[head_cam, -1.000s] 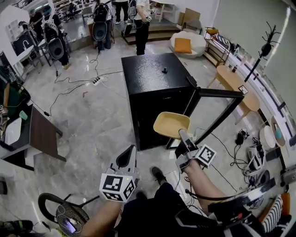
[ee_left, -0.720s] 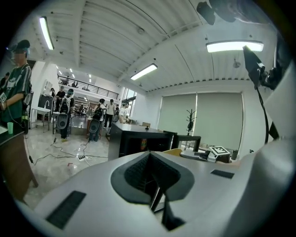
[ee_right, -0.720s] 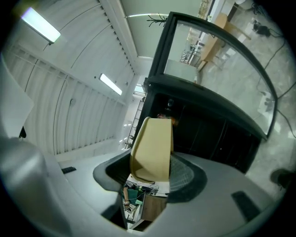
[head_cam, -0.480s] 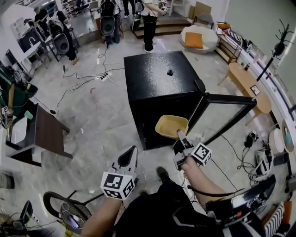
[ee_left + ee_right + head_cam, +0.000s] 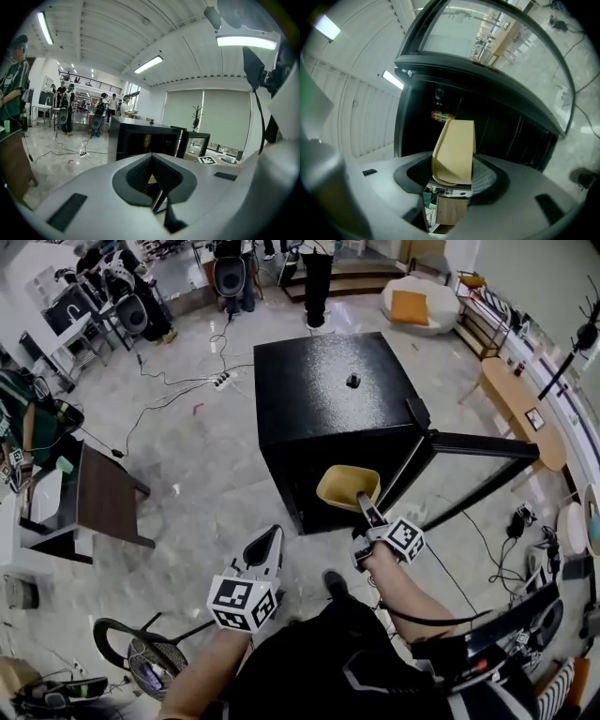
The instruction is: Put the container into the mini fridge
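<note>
- The right hand-held gripper [image 5: 365, 508] is clamped on the near rim of the tan container [image 5: 345, 486]. It holds the container in the air just in front of the open mini fridge [image 5: 319, 390], low against its front face.
- The left hand-held gripper [image 5: 263, 552] hangs lower and to the left, well apart from the fridge, with its jaws together on nothing.
- The hold is at one edge only, so the unsupported far side could sag or twist in the jaws if the container bumps anything.
- The likeliest bump is the far rim catching the fridge's front frame or a shelf edge, should it go in too low or at a slant.
- The glass door [image 5: 473, 457] stands open to the right with nothing holding it. If it swung back it could meet the right arm.
- A can [image 5: 439, 116] shows inside the dark compartment. Pushing the container deep could knock it over.
- The container sits open side up and roughly level, and its body reaches ahead of the jaws toward the opening.
- From the head view, its longer side seems to run across the fridge's front, with a long edge leading in. The wide-angle distortion leaves this uncertain.
</note>
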A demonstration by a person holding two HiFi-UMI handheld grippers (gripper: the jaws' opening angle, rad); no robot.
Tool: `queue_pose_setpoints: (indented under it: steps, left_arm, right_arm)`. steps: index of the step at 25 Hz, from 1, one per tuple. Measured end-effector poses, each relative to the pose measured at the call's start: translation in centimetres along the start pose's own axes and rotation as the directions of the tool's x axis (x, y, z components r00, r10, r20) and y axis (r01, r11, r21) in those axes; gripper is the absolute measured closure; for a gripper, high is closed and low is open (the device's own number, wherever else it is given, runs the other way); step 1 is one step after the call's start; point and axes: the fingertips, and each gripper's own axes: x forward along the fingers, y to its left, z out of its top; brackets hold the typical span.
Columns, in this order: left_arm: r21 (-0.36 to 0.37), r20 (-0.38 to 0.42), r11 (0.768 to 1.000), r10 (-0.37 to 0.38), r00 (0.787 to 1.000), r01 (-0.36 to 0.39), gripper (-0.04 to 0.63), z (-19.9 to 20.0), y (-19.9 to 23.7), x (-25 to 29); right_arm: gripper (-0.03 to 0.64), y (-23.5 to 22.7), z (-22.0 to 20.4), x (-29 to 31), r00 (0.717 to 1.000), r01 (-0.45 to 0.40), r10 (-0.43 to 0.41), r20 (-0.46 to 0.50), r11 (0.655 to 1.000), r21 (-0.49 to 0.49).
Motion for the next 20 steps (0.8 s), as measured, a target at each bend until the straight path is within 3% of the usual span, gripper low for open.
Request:
queue_pose_setpoints:
  steps: [20]
  left_arm:
    - [-0.005, -0.045, 0.998, 0.057, 0.997, -0.057, 0.586, 0.6, 1.5, 3.6]
  right_arm:
    - [0.391, -6.5, 0.5, 7.1, 0.996, 0.085, -0.083, -0.042, 0.995, 0.053]
